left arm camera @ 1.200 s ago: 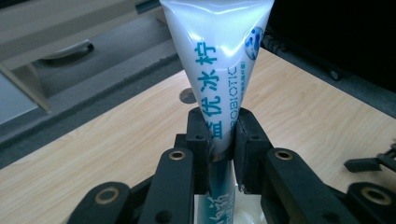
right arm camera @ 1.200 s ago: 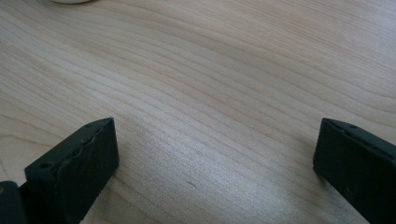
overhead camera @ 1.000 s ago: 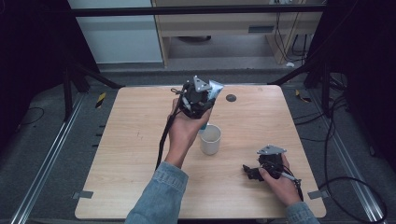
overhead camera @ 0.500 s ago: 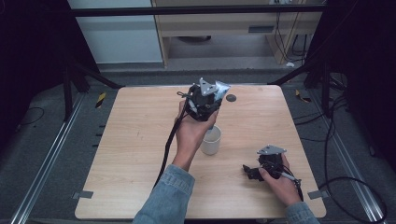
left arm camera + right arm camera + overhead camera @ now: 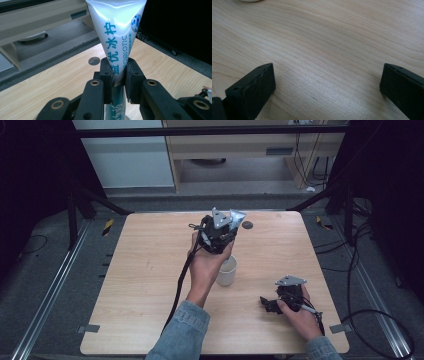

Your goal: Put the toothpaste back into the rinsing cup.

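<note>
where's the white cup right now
In the high view the white cup stands near the table's middle, just right of the person's left hand, with the right gripper nearer the front right.

A white tube (image 5: 117, 32) printed with blue characters and "PROBIOTIC" stands upright, flat crimped end uppermost, pinched across its narrow lower body. It is raised above the table, just behind a white cup (image 5: 227, 271) standing upright on the wood.

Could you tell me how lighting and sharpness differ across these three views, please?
High view: dim, dark surroundings, the table evenly lit and fairly sharp. Left gripper view: soft glare on the white tube, its print readable, the near black jaws softer. Right gripper view: bright, crisp wood grain, close jaws slightly blurred.
</note>
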A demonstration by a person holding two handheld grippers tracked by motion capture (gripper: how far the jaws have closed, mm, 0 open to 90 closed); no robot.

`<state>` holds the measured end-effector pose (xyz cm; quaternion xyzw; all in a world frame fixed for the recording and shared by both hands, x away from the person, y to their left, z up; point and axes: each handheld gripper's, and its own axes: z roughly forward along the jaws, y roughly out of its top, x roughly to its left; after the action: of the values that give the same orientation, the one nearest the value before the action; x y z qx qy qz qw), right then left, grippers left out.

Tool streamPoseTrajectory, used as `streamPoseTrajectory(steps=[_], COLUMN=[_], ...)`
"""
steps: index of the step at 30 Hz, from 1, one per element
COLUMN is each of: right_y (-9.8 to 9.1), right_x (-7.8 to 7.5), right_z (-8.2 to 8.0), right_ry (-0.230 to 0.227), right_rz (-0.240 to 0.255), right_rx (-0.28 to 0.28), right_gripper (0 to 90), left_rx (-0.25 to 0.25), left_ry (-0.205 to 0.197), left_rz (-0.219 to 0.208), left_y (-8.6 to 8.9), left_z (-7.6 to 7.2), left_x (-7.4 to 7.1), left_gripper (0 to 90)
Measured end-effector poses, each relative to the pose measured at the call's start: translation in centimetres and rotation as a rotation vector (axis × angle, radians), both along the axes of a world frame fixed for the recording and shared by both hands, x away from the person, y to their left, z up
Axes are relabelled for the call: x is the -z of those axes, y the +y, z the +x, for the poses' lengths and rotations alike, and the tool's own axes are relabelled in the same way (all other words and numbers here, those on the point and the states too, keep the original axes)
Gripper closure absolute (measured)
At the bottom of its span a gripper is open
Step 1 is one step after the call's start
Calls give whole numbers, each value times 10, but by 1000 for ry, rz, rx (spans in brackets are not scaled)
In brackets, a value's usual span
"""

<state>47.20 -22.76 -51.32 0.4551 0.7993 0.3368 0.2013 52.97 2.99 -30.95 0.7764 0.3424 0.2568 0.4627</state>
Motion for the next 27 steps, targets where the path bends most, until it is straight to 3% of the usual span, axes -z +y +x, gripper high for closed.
streamPoseTrajectory(steps=[6,11,19,27], right_y=[0,0,0,0], right_x=[0,0,0,0], right_z=[0,0,0,0], right_ry=[2,-1,2,-2], right_rz=[4,-3,4,-3], right_rx=[2,-2,2,-1], right_gripper=[4,4,4,4], left_rx=[1,-1,-10,-8], left_ry=[-8,-9,-31,-27], left_rz=[-3,-50,-48,-46], left_y=[0,4,1,1], left_z=[-1,-4,-7,-6], left_x=[7,10,15,20], left_gripper=[779,778,779,778])
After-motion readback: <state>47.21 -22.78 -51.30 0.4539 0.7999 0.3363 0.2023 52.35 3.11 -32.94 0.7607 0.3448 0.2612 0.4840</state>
